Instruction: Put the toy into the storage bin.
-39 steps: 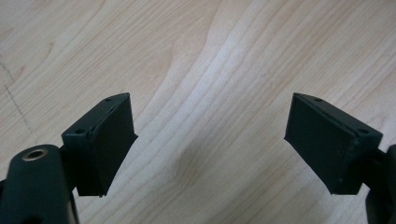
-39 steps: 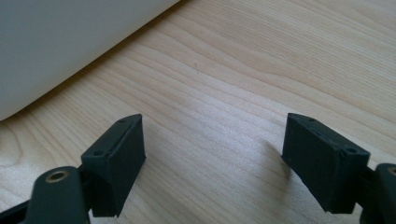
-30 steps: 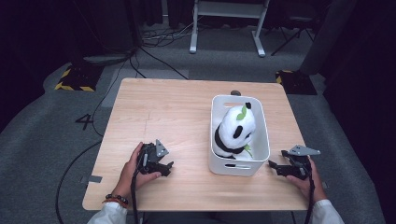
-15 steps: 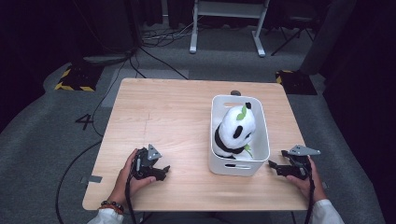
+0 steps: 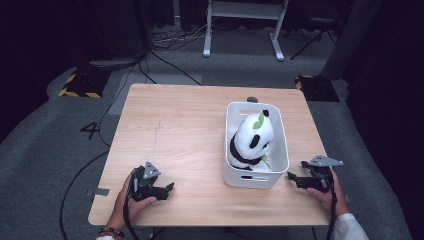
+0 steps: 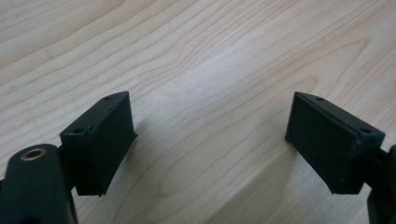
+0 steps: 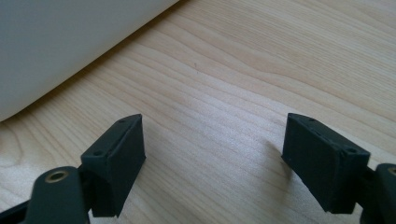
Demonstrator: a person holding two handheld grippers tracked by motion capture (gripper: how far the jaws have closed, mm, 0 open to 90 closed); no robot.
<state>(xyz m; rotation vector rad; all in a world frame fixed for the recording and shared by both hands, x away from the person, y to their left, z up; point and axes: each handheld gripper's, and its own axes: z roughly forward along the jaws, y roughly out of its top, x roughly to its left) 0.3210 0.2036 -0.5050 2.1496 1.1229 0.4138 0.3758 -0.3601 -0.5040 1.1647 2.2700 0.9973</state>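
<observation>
- A white bin (image 5: pixel 235 172) stands on the right half of the wooden table (image 5: pixel 175 125), with a black-and-white panda toy (image 5: pixel 252 137) sitting inside it.
- The left gripper (image 5: pixel 167 189) rests low near the table's front left edge, well apart from the bin; in its own view the jaws stand wide apart over bare wood, holding nothing.
- The right gripper (image 5: pixel 291 177) lies just beside the bin's front right corner; its jaws are spread wide and empty, the bin's wall (image 7: pixel 60 42) close ahead.
</observation>
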